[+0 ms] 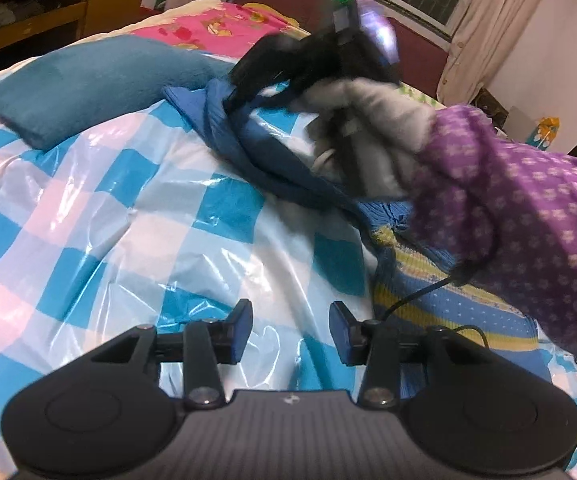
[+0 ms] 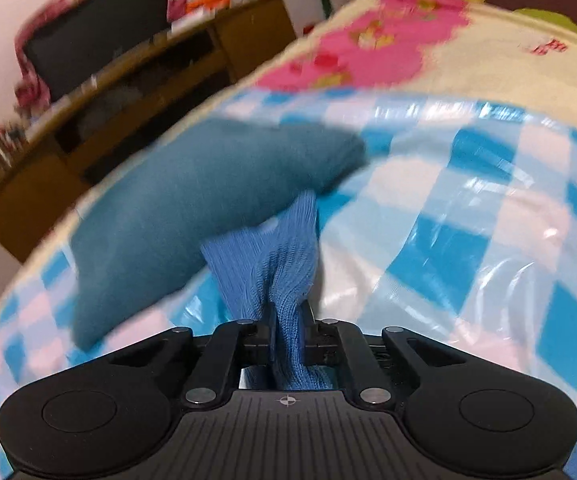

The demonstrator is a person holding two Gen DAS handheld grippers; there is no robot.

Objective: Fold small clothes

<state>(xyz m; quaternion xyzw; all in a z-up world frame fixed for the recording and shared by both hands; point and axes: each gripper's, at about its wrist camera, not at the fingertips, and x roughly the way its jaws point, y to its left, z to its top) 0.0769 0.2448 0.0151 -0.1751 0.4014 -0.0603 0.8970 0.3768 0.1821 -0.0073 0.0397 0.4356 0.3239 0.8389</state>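
Note:
A blue knit garment with yellow stripes (image 1: 440, 300) lies on the checkered plastic sheet (image 1: 128, 216) at the right. My right gripper (image 2: 288, 332) is shut on a bunched edge of the blue knit garment (image 2: 284, 256) and holds it up over the sheet. In the left wrist view the right gripper (image 1: 244, 84) holds the raised edge of the garment at the far middle, gripped by a hand in a grey glove. My left gripper (image 1: 290, 328) is open and empty, low over the sheet beside the garment's striped part.
A teal folded cloth (image 1: 88, 84) lies on the sheet at the far left, also in the right wrist view (image 2: 192, 208). A pink floral blanket (image 1: 208, 28) lies behind. A wooden cabinet (image 2: 128, 92) stands beyond the bed. A purple patterned sleeve (image 1: 528, 220) reaches in from the right.

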